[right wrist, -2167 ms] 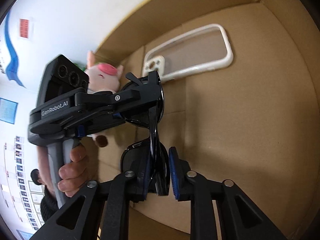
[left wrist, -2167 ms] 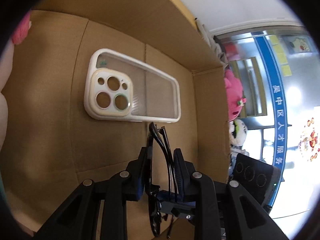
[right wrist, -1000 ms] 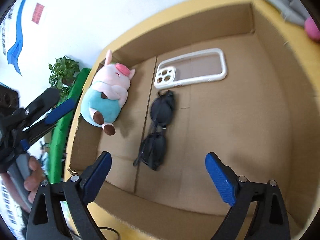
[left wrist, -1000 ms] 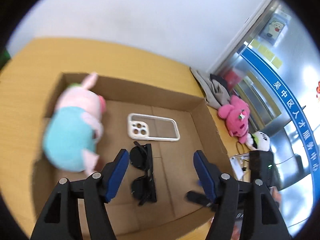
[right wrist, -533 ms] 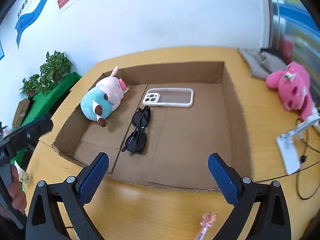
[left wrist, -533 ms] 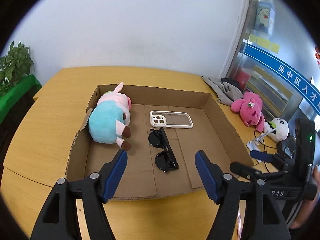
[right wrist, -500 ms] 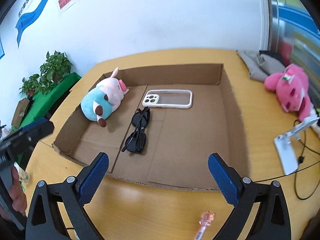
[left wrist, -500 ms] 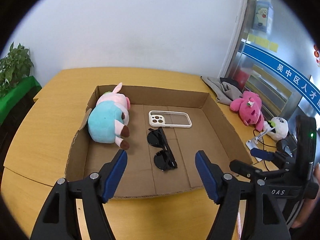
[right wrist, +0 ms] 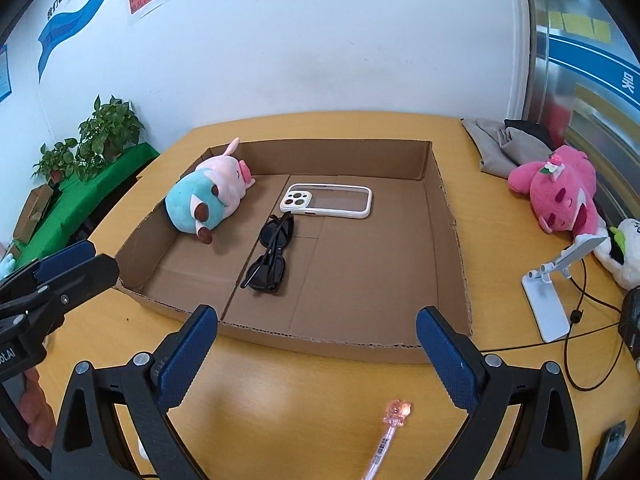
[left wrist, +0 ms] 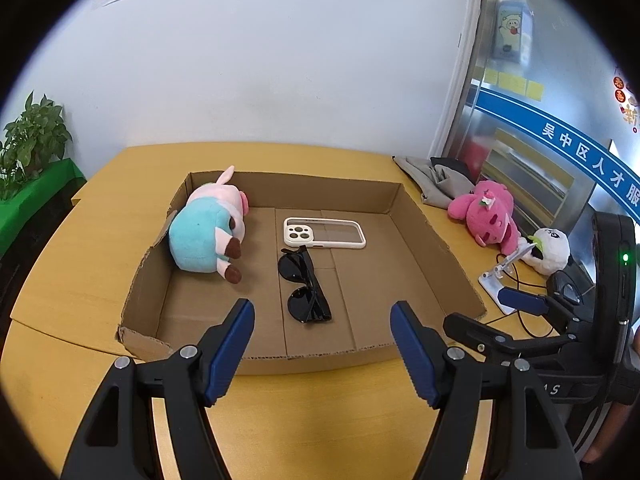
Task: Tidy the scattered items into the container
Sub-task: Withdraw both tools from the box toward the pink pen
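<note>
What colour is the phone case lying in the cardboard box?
The phone case has a cream-white rim and a clear back; the right wrist view shows it best.

pink plush [right wrist: 560,190] | white phone stand [right wrist: 554,292] | grey cloth [right wrist: 500,142] | potted plants [right wrist: 90,140]

Folded black sunglasses [left wrist: 305,287], white phone case [left wrist: 324,233], pig plush [left wrist: 208,231] inside cardboard box [left wrist: 436,256].

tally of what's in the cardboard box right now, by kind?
Inside the cardboard box:
plush pig: 1
phone case: 1
sunglasses: 1
Total: 3

Outside it, on the table: a pink pen by the right gripper, with both grippers open and empty.
</note>
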Tool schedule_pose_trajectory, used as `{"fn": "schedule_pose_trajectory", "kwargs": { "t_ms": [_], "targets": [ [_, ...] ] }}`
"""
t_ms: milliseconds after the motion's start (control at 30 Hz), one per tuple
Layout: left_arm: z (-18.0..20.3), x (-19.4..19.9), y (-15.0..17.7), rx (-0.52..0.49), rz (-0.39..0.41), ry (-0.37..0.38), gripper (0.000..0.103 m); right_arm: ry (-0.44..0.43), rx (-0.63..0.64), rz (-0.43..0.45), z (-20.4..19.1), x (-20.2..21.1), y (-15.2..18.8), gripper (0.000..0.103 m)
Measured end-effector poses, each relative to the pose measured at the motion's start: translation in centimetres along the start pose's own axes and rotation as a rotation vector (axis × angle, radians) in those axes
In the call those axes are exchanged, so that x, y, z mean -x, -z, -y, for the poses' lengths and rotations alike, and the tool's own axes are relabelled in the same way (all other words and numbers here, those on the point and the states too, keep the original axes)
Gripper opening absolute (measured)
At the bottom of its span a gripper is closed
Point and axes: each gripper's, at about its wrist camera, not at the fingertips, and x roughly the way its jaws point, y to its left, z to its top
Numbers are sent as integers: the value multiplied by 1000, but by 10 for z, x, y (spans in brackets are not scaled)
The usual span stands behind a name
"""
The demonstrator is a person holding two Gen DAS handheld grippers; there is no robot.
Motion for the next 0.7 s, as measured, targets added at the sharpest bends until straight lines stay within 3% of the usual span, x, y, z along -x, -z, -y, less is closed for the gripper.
{"fn": "schedule_pose_trajectory", "kwargs": {
  "t_ms": [267,400,500,700],
  "targets": [
    [13,-9,27,-3,-84,56,70,-3,-23,-27,26,2,22,101],
    [33,-26,62,-21,-215,157,70,-2,-93,-126,62,-17,54,101],
    [54,-40,89,-18,-323,272,70,16,-142,-213,84,-34,74,101],
    [99,-71,124,-8,-498,425,70,3,-145,-298,92,-62,89,94]
  ]
}}
